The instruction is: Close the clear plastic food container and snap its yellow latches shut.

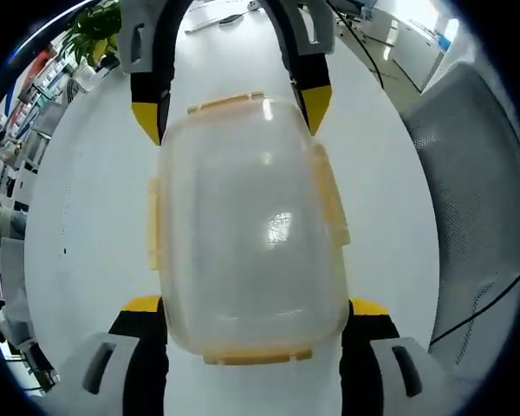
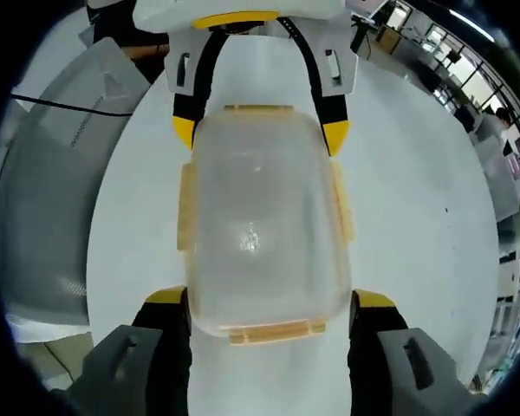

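Note:
A clear plastic container (image 1: 247, 234) (image 2: 264, 225) lies on the white table (image 1: 87, 225) with its lid resting on top. Yellow latches sit on all its sides; one is at its near end (image 1: 256, 355) and one along a long side (image 1: 329, 204). My left gripper (image 1: 256, 305) is open, its yellow-tipped jaws standing wide on either side of the container's near end. From the far end the right gripper (image 1: 231, 113) faces it, also open, straddling the other end. In the right gripper view the right gripper (image 2: 270, 299) flanks the near corners and the left gripper (image 2: 260, 130) flanks the far ones.
A grey mesh chair (image 1: 477, 199) (image 2: 43, 199) stands beside the table, with a black cable (image 1: 485, 303) across it. A green plant (image 1: 95, 30) and shelves lie past one table edge. Office desks (image 2: 494, 113) stand further off.

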